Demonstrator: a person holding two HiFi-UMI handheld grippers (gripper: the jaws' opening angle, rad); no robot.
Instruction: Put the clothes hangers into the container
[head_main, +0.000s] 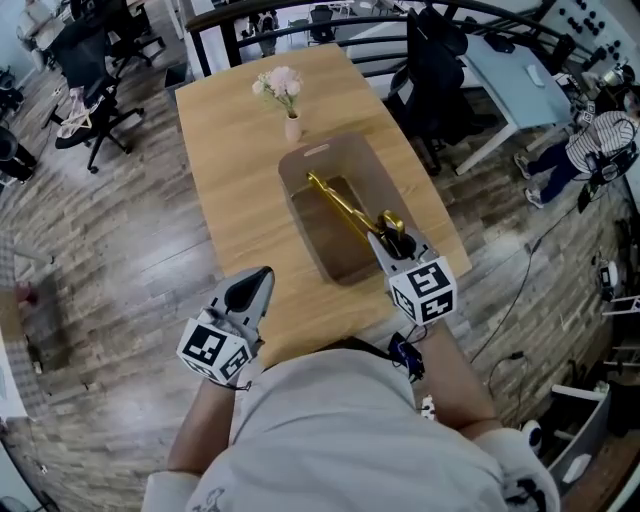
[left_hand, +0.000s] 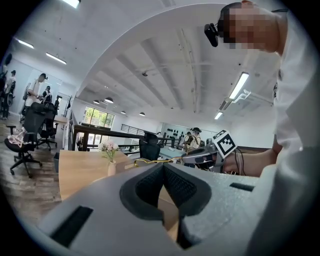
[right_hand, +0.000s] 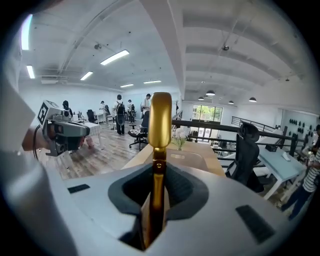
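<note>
Right gripper (head_main: 388, 238) is lower right of centre in the head view, w/ its jaws clamped on a gold clothes hanger (head_main: 340, 205). The hanger runs up and left from the jaws, over the inside of the brown see-thru container (head_main: 300, 215) mid-frame on the wooden table (head_main: 230, 170). Can't tell if it's touching the bottom or just hanging in there.

The right gripper view backs up the grip. The hanger (right_hand: 161, 120) stands straight up the middle of the frame, w/ both pads of the right gripper (right_hand: 157, 200) pressed on its sides, so the jaws are only as far apart as the metal is thick.

Left gripper (head_main: 255, 285) is at the lower left, at the near table edge, well apart from the container. In its own view the left gripper (left_hand: 162, 185) has its pads together w/ nothing between them.

A small vase of pink flowers (head_main: 290, 125) stands just past the container's far end, upper centre.
</note>
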